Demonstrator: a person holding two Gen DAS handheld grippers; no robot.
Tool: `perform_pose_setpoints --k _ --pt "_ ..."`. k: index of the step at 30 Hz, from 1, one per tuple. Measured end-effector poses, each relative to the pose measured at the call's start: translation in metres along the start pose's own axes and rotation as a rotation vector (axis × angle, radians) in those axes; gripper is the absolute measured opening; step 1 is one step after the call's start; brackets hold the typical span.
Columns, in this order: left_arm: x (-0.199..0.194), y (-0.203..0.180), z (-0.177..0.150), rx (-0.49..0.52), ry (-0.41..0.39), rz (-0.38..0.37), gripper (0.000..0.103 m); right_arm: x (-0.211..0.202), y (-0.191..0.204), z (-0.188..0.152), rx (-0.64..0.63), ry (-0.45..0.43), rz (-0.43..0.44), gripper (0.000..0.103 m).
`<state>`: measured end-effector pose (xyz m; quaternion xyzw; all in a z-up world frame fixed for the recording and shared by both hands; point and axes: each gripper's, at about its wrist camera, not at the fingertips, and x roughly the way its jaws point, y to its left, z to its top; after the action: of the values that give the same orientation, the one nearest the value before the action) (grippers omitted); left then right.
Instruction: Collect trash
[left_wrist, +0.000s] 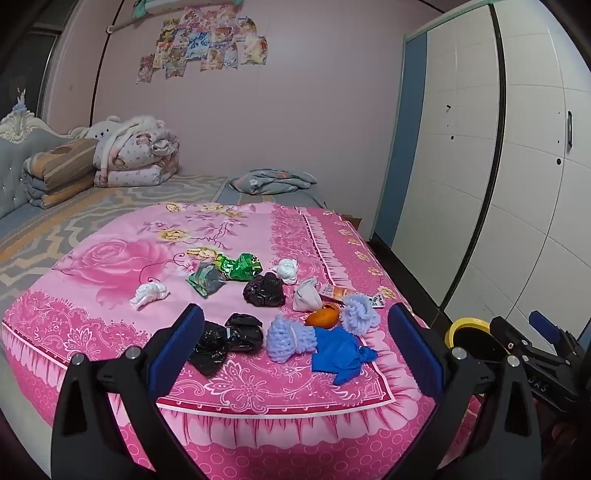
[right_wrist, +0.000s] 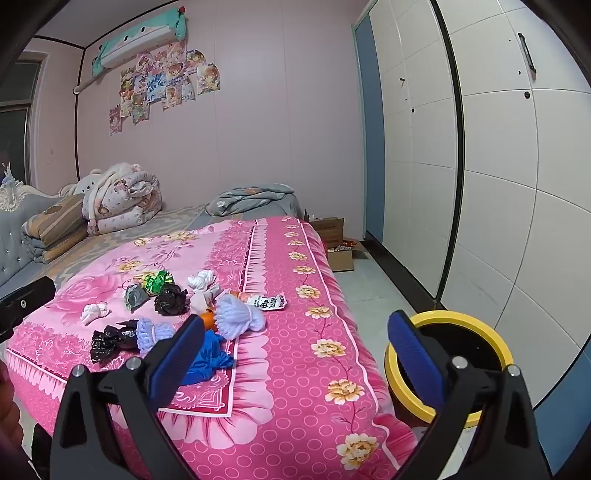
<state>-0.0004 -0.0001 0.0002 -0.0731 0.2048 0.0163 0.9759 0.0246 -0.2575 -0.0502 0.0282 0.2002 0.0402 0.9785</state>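
Note:
Several pieces of trash lie on the pink floral bedspread (left_wrist: 110, 266): black plastic bags (left_wrist: 225, 341), a blue bag (left_wrist: 340, 354), lilac foam nets (left_wrist: 290, 341), an orange peel (left_wrist: 325, 316), green wrappers (left_wrist: 240, 266) and white tissue wads (left_wrist: 147, 294). A yellow-rimmed black bin (right_wrist: 461, 354) stands on the floor right of the bed. My left gripper (left_wrist: 295, 350) is open and empty, just short of the black and blue bags. My right gripper (right_wrist: 295, 354) is open and empty over the bed's right edge, its right finger in front of the bin. The blue bag (right_wrist: 207, 358) lies behind its left finger.
A white wardrobe (right_wrist: 498, 166) lines the right wall. Cardboard boxes (right_wrist: 332, 236) sit on the floor by the bed's far corner. Folded quilts (left_wrist: 133, 155) and a plush toy lie at the headboard. The right gripper's body shows at the right of the left wrist view (left_wrist: 535, 343).

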Motion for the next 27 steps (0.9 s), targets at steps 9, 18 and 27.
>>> perform_pose_setpoints --k 9,18,27 --pt "-0.0031 0.0028 0.0019 0.004 -0.006 0.000 0.096 0.0013 0.0015 0.0003 -0.009 0.000 -0.002 0.096" --pt "-0.0019 0.0018 0.0006 0.006 -0.007 0.002 0.096 0.0035 0.0020 0.0011 -0.005 0.004 0.004 0.096" --pt "-0.0021 0.0022 0.0013 0.006 -0.005 0.002 0.096 0.0052 0.0029 -0.0003 -0.005 0.007 0.004 0.096"
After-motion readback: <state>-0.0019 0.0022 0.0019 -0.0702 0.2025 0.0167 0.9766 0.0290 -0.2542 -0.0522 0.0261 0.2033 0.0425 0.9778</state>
